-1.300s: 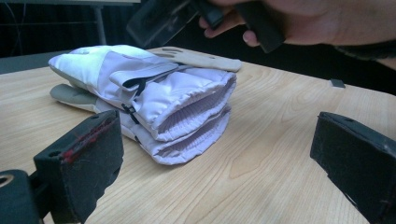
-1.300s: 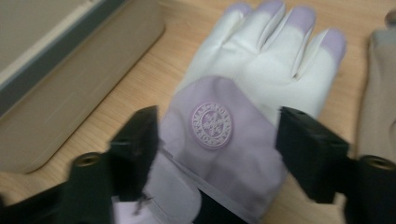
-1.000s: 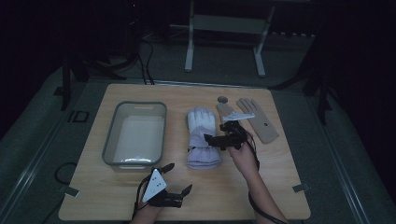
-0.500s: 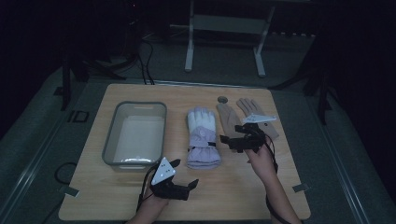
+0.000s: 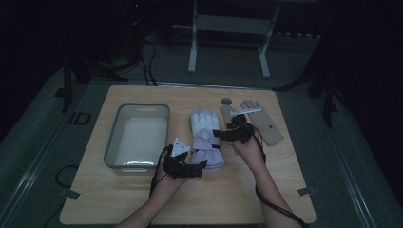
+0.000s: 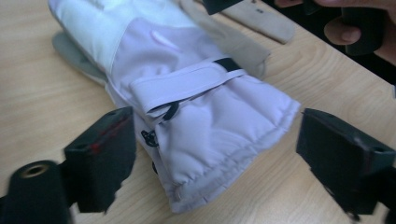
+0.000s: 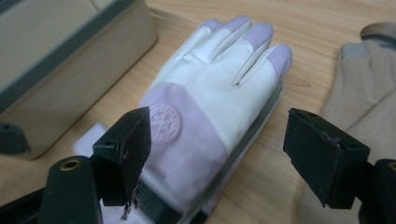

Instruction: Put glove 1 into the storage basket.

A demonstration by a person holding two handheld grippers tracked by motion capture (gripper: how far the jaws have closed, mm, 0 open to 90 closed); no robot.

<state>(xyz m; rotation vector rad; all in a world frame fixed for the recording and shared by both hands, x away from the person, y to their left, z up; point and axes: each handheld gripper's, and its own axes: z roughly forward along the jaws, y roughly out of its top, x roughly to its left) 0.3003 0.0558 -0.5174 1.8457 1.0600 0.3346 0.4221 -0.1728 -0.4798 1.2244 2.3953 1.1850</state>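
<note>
Nothing is lifted yet, as I judge it: the white and lilac glove (image 5: 206, 140) lies flat in the middle of the table (image 5: 247, 194), back up, cuff toward me. The grey bin (image 5: 138, 135) just to its left stands bare inside, and the tan glove (image 5: 264, 122) lies at its right. Both grabs and the carry are left to do.

My left gripper (image 6: 212, 154) hovers at the cuff end. Its fingers (image 6: 100, 154) have just been closing a little but stand wide, one on either side of the gathered hem, clear of the cloth. My right gripper (image 7: 219, 158) hangs above the wrist band. Its fingers (image 7: 126, 149) have likewise been narrowing, yet they are well apart, straddling the lilac patch without pressing it. I hold nothing with either one.
</note>
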